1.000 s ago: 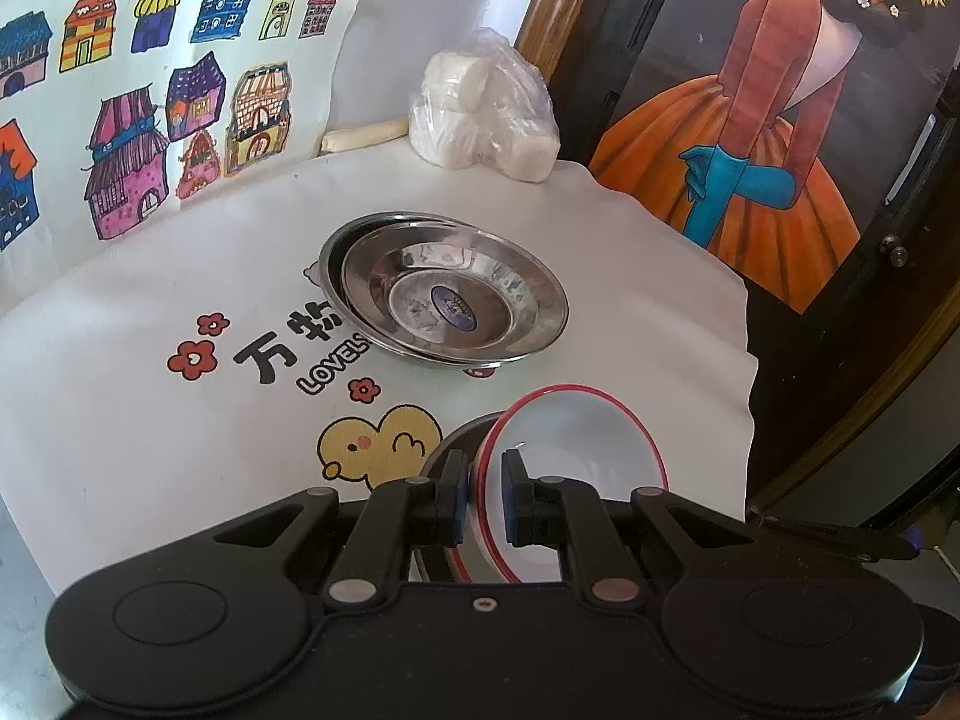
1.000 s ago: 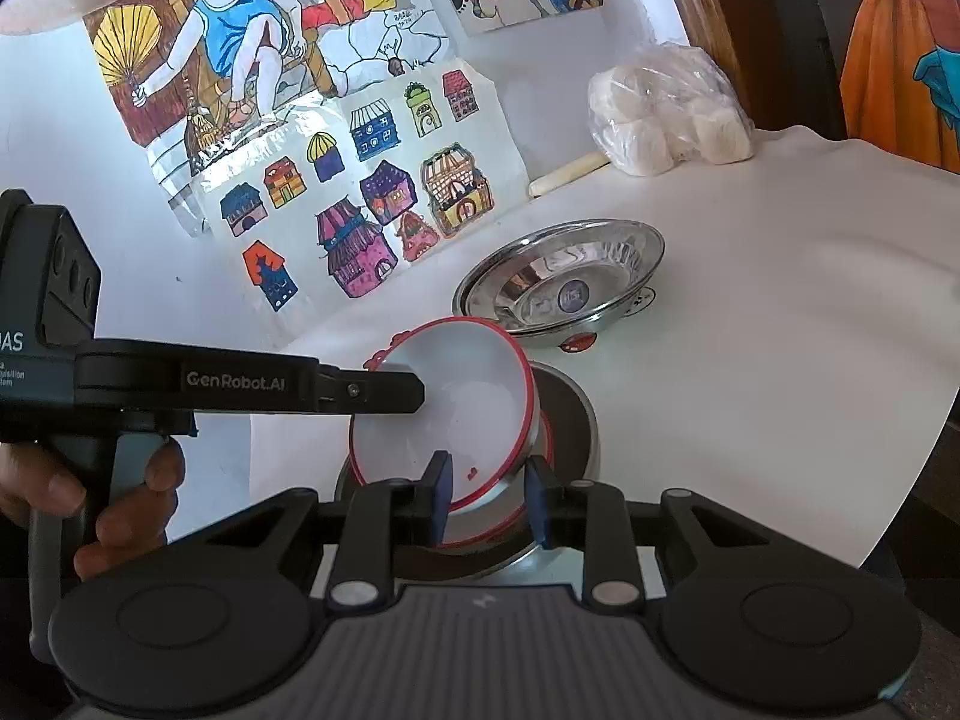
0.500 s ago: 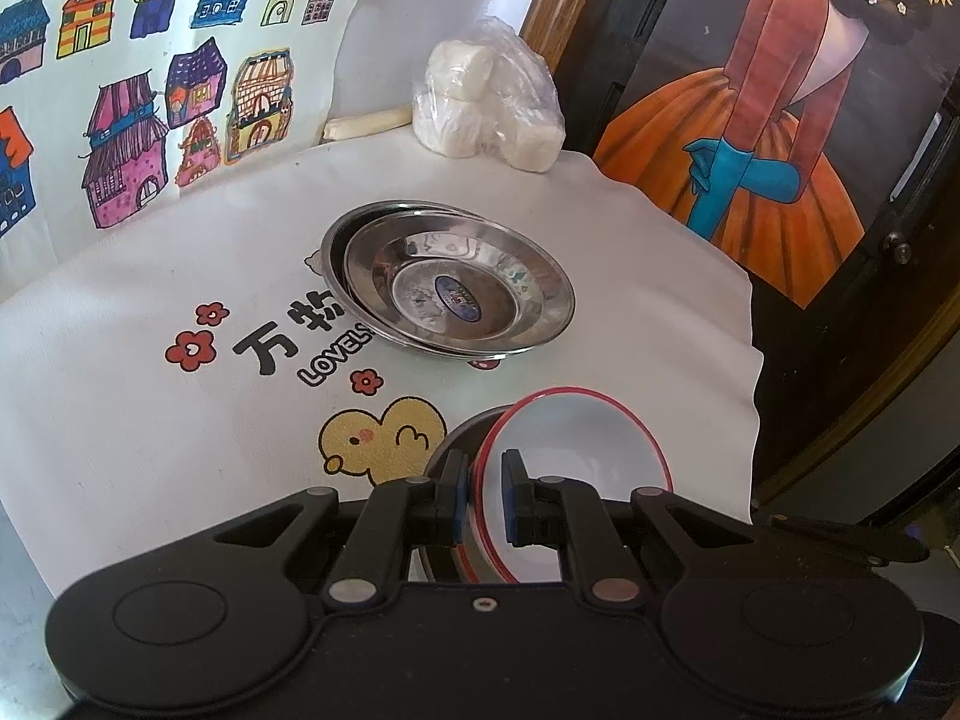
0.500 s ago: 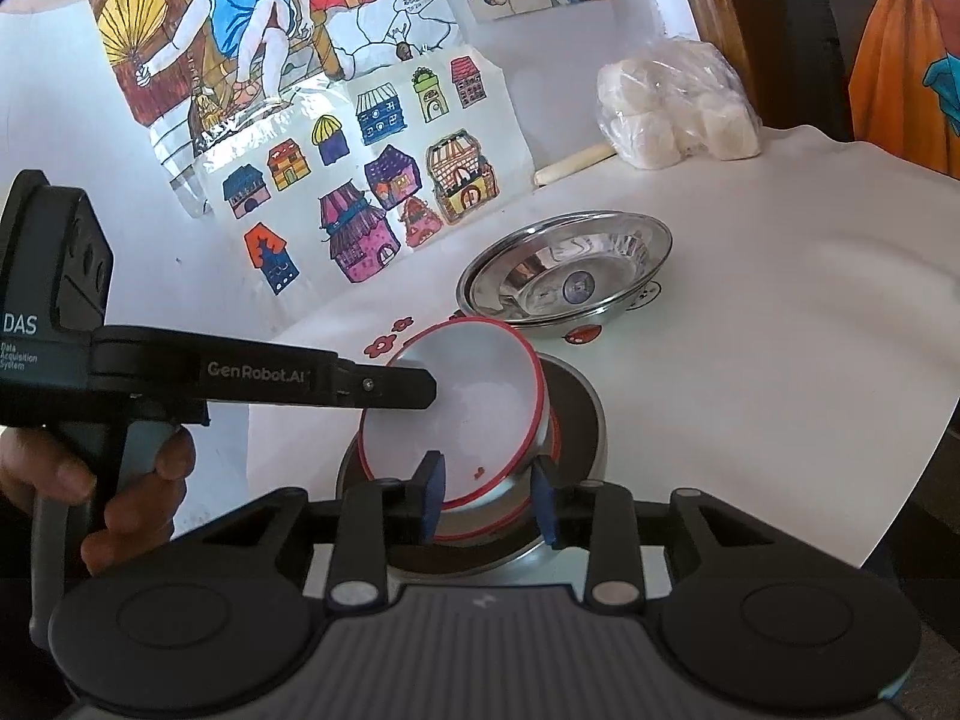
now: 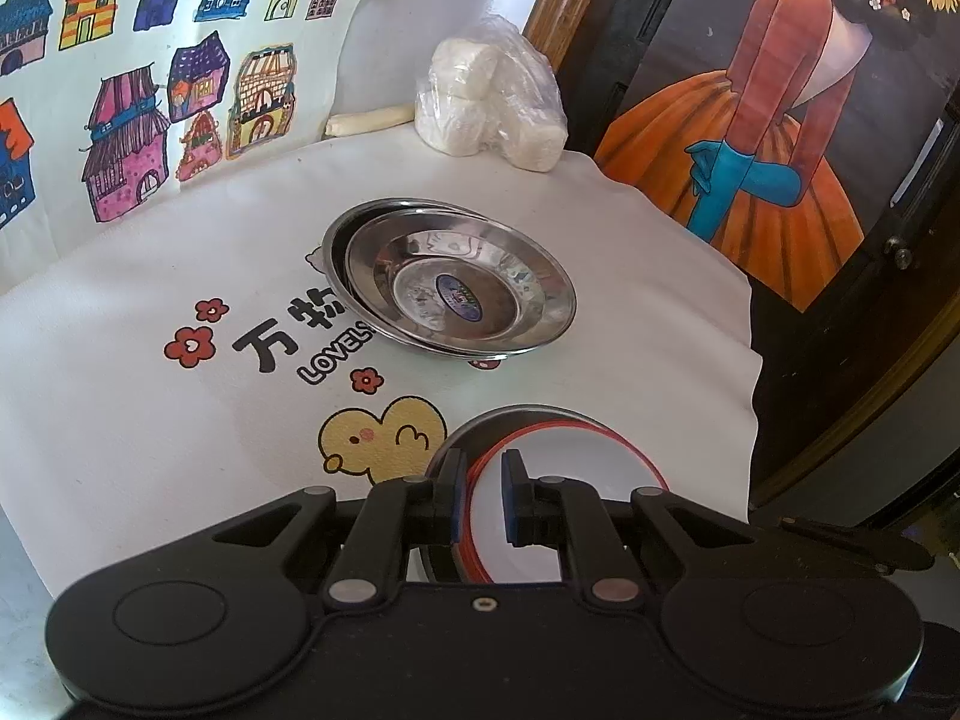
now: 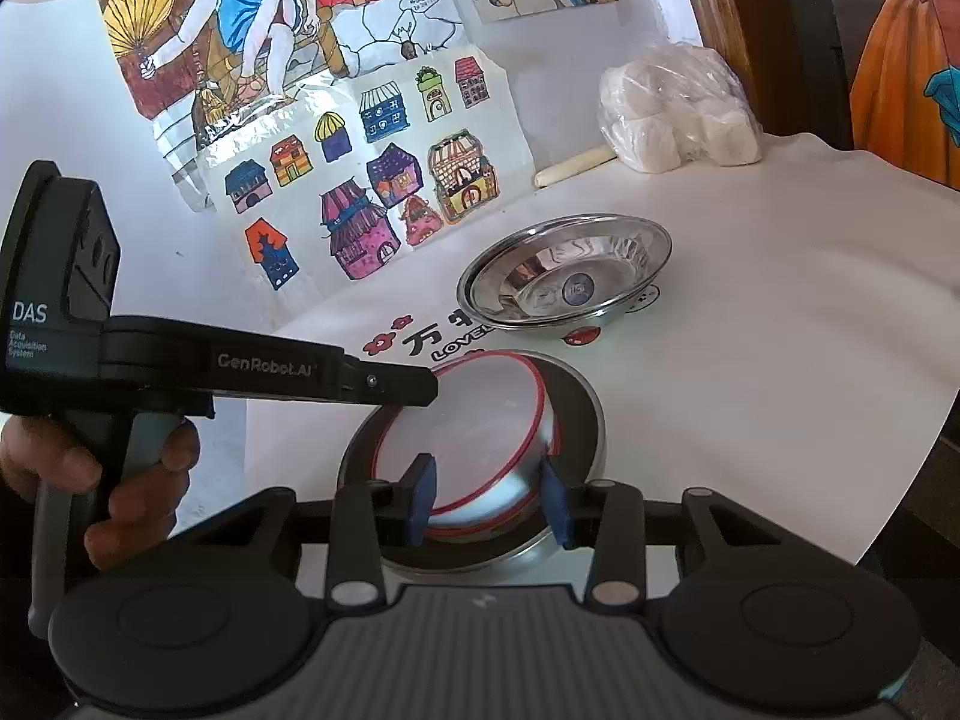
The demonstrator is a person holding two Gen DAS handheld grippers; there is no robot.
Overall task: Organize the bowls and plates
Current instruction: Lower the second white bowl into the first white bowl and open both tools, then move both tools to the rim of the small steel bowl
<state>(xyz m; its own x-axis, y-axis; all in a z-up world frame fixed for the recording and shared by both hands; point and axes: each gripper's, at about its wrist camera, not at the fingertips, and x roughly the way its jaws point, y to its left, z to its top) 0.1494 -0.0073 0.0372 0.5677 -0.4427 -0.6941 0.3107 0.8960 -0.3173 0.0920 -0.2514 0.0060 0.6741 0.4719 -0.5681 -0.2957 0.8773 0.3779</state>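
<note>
- Left gripper (image 5: 485,495) clenches the red-rimmed bowl (image 6: 462,438), steadying it in the steel bowl (image 6: 579,420).
- Right gripper (image 6: 487,507) fingers opening, releasing its rim.

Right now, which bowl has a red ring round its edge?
The white bowl nearest the camera, sitting in a steel dish and pinched at its rim by the left tool. The stacked steel plates farther back are plain shiny metal.

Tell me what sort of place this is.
Probably a home, perhaps a dining corner: a cartoon-printed tablecloth over the table, children's house drawings on the wall, and a painted portrait beside it.
</note>
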